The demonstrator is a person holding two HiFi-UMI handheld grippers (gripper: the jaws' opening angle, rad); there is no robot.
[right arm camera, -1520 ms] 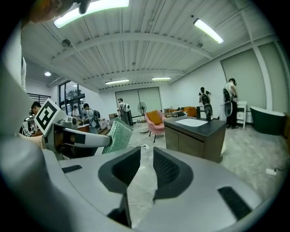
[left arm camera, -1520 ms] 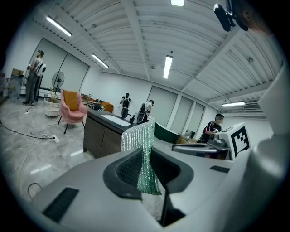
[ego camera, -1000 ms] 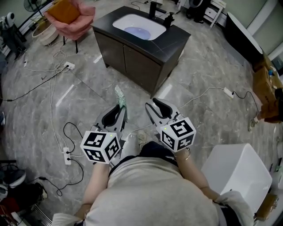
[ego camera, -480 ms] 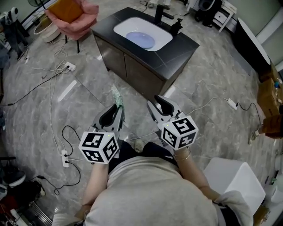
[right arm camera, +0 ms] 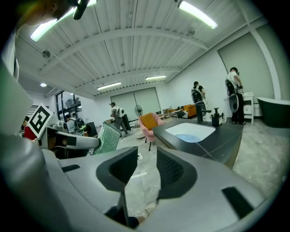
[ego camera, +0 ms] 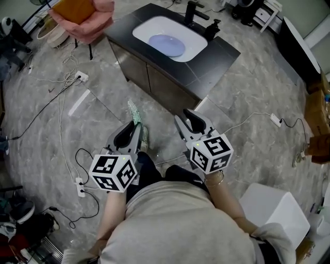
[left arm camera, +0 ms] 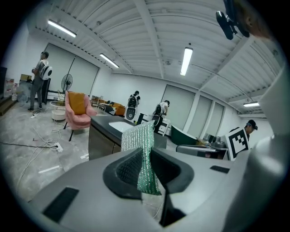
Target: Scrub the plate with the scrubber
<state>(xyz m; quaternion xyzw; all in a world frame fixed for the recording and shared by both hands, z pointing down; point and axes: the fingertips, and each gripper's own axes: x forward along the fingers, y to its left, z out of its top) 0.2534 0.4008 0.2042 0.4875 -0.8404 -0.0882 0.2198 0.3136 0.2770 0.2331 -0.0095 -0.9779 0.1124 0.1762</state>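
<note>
Green scrubber point(left arm camera: 143, 136) partly hidden inside left claw point(left arm camera: 147, 151).

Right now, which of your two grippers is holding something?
The left gripper: its jaws pinch the sparkly green scrubber. The right gripper is open, with nothing between its jaws.

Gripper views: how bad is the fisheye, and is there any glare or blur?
Left gripper view: heavy fisheye, black vignette corners, ceiling light bright, scrubber sharp. Right gripper view: same bowing, strip light flares at the top, basin crisp. Head view: even light, mild barrel distortion, no obvious blur.
</note>
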